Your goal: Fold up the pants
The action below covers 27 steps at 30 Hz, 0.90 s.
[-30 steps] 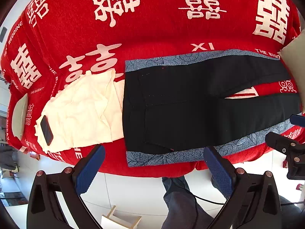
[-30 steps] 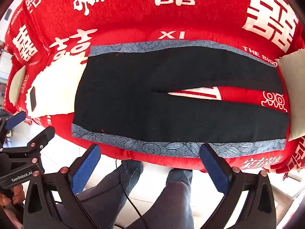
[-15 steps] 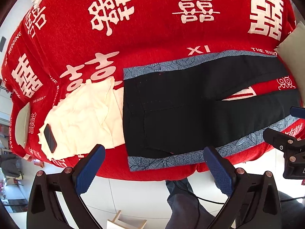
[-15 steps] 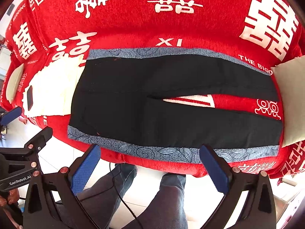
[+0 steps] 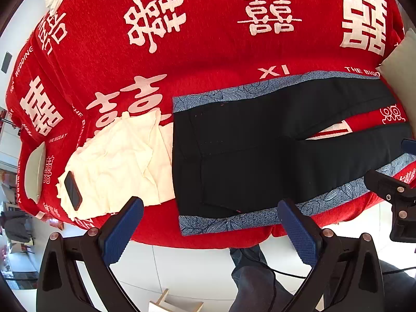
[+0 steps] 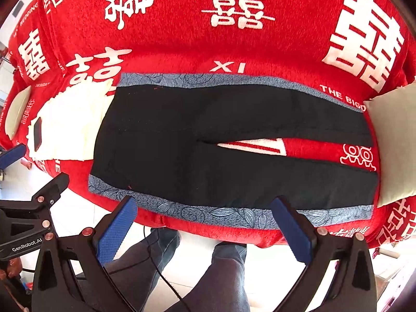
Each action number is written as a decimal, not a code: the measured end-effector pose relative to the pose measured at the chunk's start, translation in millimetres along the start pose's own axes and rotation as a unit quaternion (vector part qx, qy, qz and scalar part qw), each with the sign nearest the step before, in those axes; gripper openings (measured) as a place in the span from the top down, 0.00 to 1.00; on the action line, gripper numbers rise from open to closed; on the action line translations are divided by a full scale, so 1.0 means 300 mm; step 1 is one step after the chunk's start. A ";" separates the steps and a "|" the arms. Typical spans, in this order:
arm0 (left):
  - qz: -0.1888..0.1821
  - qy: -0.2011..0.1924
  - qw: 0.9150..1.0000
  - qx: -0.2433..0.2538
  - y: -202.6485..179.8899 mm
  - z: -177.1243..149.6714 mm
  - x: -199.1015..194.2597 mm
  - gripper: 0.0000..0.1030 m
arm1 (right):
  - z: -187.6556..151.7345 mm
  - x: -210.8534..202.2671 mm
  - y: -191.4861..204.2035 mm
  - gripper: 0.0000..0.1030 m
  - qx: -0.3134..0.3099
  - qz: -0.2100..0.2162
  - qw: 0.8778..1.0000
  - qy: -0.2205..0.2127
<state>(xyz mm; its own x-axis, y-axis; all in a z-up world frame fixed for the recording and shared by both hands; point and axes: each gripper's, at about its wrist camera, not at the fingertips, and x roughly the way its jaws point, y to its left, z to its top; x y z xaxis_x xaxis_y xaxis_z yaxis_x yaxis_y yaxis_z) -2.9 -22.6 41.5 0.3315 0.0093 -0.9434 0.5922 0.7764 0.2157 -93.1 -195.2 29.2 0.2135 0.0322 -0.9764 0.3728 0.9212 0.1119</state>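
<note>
Black pants (image 5: 260, 145) with blue patterned side stripes lie flat on the red bedspread (image 5: 208, 39), waist to the left, legs spread to the right. They also show in the right wrist view (image 6: 208, 140). My left gripper (image 5: 210, 218) is open and empty, held over the bed's front edge near the waist's lower stripe. My right gripper (image 6: 205, 218) is open and empty, held above the lower leg's stripe at the front edge. Neither touches the pants.
A cream cloth (image 5: 117, 163) with a black phone (image 5: 72, 189) on it lies left of the waist. A beige pillow (image 6: 392, 145) covers the leg ends at right. A pale dish (image 5: 35, 171) sits at far left. The person's legs (image 6: 226, 273) stand below the bed edge.
Both grippers have moved forward and a little closer to the bed edge; the pants now sit lower in both views. The pants have not moved. Both jaws stay open.
</note>
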 end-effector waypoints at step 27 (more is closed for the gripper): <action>0.008 0.008 1.000 -0.007 0.002 -0.004 0.009 0.00 | -0.014 0.019 -0.014 0.00 0.002 0.015 1.000 0.005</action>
<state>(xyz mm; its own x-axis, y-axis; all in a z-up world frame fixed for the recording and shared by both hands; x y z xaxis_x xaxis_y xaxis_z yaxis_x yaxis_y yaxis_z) -2.4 -21.4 38.9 0.3282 0.0320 -0.9441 0.5773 0.7843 0.2273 -97.3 -197.2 22.3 0.2157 0.0647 -0.9743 0.3700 0.9180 0.1428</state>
